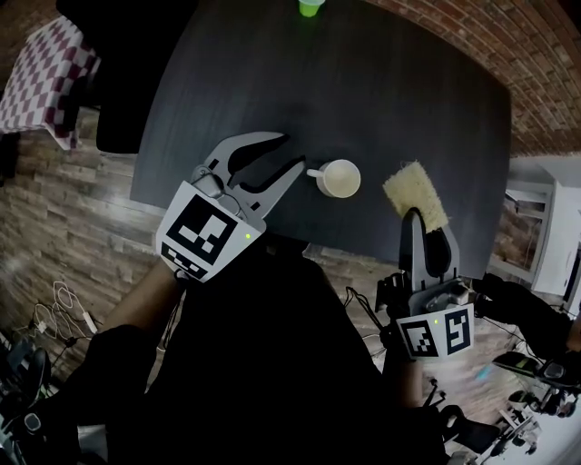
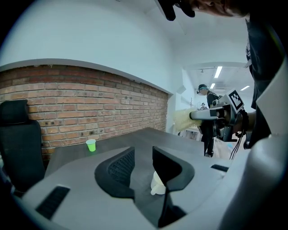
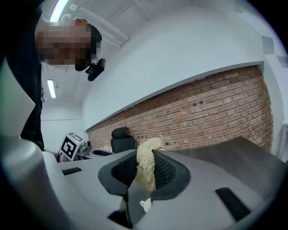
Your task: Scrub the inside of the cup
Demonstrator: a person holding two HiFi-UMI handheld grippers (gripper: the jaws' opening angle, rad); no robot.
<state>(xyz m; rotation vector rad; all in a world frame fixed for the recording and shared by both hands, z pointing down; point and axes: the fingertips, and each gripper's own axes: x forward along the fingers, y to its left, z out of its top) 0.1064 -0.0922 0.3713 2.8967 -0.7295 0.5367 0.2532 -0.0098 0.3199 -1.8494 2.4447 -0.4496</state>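
Observation:
A white cup [image 1: 338, 178] stands upright on the dark table [image 1: 363, 100], its handle pointing left. My left gripper [image 1: 275, 165] is open just left of the cup, its fingertips close to the handle. In the left gripper view the cup [image 2: 157, 183] shows low between the open jaws of the left gripper [image 2: 143, 158]. My right gripper [image 1: 427, 229] is shut on a pale yellow loofah sponge [image 1: 416, 193], held right of the cup near the table's front edge. In the right gripper view the sponge [image 3: 145, 164] sticks up between the jaws of the right gripper [image 3: 146, 165].
A small green cup [image 1: 310, 7] stands at the table's far edge and shows as the green cup [image 2: 91, 145] in the left gripper view. A black office chair [image 1: 136, 54] sits at the left. A brick wall [image 2: 81, 103] runs behind the table. Cables lie on the floor.

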